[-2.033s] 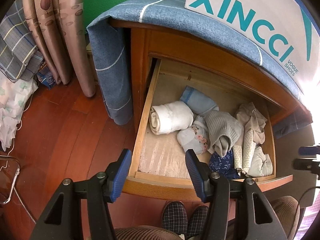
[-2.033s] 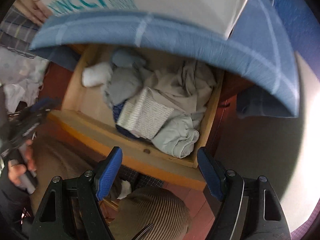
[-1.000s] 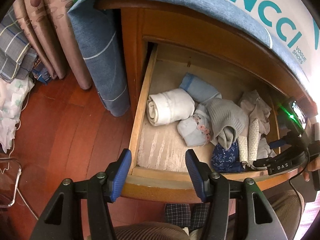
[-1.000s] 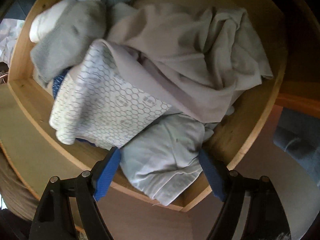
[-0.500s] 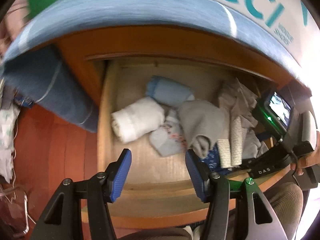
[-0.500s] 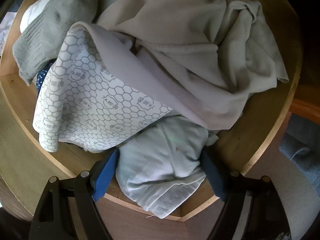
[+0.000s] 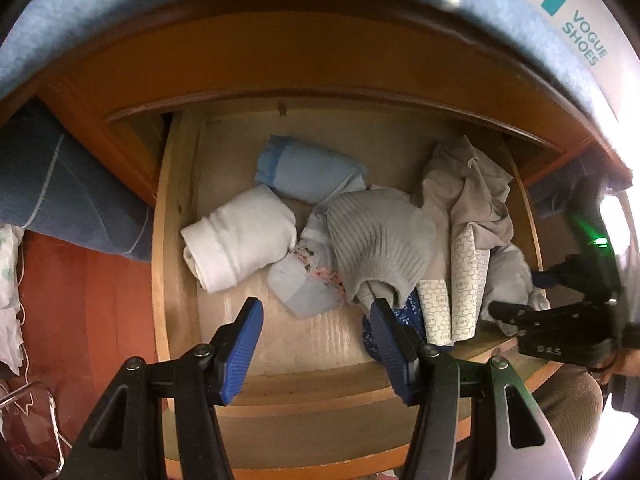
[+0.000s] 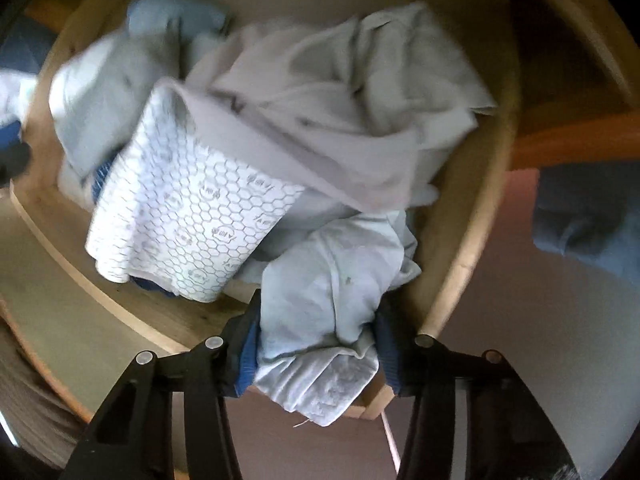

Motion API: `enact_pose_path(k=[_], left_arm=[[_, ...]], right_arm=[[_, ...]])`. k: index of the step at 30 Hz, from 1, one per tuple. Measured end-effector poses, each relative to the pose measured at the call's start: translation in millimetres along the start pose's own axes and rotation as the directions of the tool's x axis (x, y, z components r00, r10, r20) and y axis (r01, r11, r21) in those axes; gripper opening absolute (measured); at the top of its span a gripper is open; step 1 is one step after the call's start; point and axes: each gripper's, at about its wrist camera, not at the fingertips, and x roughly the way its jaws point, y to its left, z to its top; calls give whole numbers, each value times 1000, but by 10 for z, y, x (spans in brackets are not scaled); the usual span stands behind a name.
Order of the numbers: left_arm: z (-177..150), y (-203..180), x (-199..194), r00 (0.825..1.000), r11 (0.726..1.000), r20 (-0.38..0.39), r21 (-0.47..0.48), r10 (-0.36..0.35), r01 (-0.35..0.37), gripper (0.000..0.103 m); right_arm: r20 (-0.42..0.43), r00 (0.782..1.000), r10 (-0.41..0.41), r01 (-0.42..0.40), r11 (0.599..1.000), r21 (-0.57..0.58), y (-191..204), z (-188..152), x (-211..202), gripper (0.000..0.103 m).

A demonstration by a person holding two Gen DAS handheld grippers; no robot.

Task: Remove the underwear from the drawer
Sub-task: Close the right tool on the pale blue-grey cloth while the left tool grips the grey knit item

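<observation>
The open wooden drawer (image 7: 176,240) holds several rolled and crumpled garments. My right gripper (image 8: 316,340) is shut on a pale grey-blue underwear bundle (image 8: 332,280) at the drawer's front right corner; it lifts slightly over the front rim. In the left wrist view that bundle (image 7: 512,276) lies at the far right, with the right gripper (image 7: 516,312) beside it. My left gripper (image 7: 316,336) is open and empty above the drawer's front edge, in front of a floral pale blue roll (image 7: 308,280).
In the drawer lie a white roll (image 7: 240,240), a light blue roll (image 7: 308,172), a grey knitted piece (image 7: 376,240), a honeycomb-print cloth (image 8: 192,216) and a beige crumpled garment (image 8: 352,92). A blue cloth (image 7: 60,192) hangs from the cabinet top. A shoe box (image 7: 576,8) sits above.
My right gripper has closed on the pale grey-blue bundle and pulled it back toward the drawer's front corner. My left gripper has moved in closer over the drawer.
</observation>
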Motion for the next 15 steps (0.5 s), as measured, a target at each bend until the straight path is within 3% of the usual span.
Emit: enact_pose_path(k=[6,15], left_arm=[[32,-28,68,1000,999,3,-36,-21,21,57],[149,-187,223,1000,998,-6,-51,-22,21,57]], right_arm=[[152,988,26,-47,990,134,-96,-182,-219,46],[313,948,64,-155,949,275,-143,-496,-490,46]])
